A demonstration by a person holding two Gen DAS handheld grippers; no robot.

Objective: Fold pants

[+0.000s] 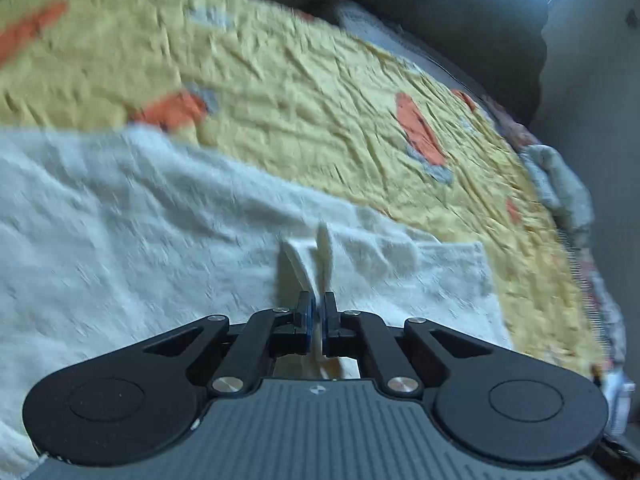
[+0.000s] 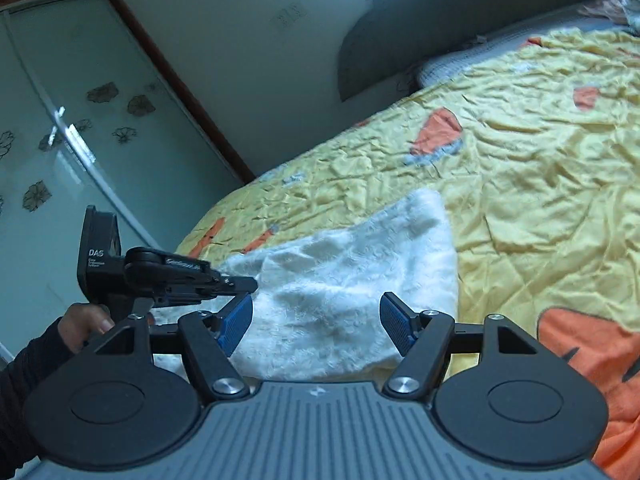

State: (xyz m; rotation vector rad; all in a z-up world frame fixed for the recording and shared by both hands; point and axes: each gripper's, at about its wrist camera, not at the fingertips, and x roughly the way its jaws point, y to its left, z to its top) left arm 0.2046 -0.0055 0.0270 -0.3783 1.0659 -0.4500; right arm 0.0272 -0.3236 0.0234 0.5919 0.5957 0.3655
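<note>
Nearest, left gripper (image 1: 316, 312) was clenched on the white pants (image 1: 160, 248) — right gripper (image 2: 316, 320) stood released above them; better carry the edge flat, without bunching

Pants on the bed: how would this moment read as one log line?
left gripper: shut on pants edge | right gripper: open, over pants | pants: white, rumpled on yellow bedspread
</note>
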